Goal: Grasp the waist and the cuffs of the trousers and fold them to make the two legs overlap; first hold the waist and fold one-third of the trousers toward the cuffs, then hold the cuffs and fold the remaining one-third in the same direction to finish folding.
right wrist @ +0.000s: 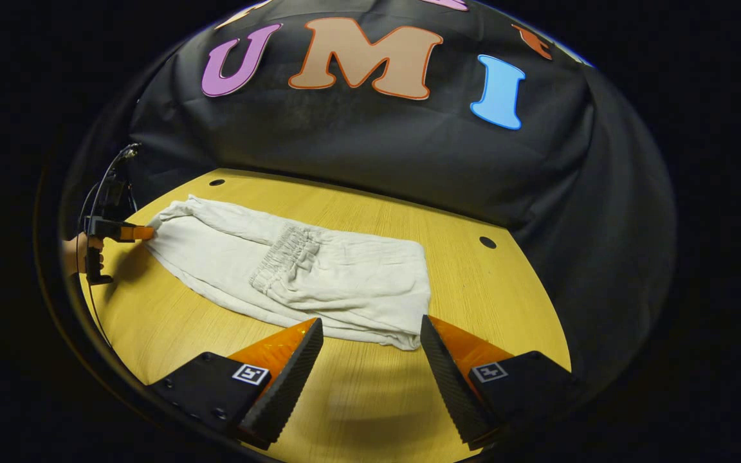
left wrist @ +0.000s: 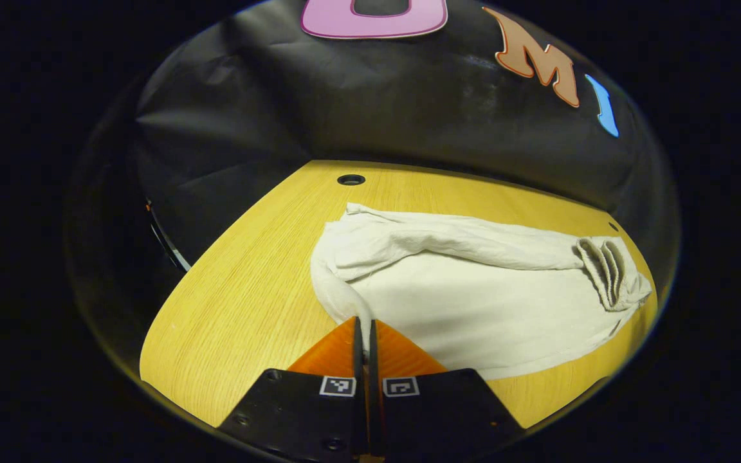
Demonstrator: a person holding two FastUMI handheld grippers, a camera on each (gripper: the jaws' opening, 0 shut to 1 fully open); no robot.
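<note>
Nearest me in the left gripper view, my left gripper (left wrist: 364, 331) has its fingers pressed together on the cuff end of the trousers (left wrist: 473, 302), a thin tongue of cloth pinched between them. In the right gripper view my right gripper (right wrist: 370, 337) hangs just short of the folded edge with its fingers spread wide, nothing between them. The trousers lie flat on the wooden surface (right wrist: 357, 399), legs overlapped, the elastic waist (right wrist: 283, 257) already turned over onto the middle of the garment. Farther off in that view I can see the left gripper and the hand (right wrist: 78, 254) holding it at the far cuff. My worry is the last fold: with one cuff corner gripped and my right fingers unengaged, lifting now would likely drag the cloth askew, or let the thin pinch slip and undo the overlap. No containers here; I see small holes in the surface beyond.
</note>
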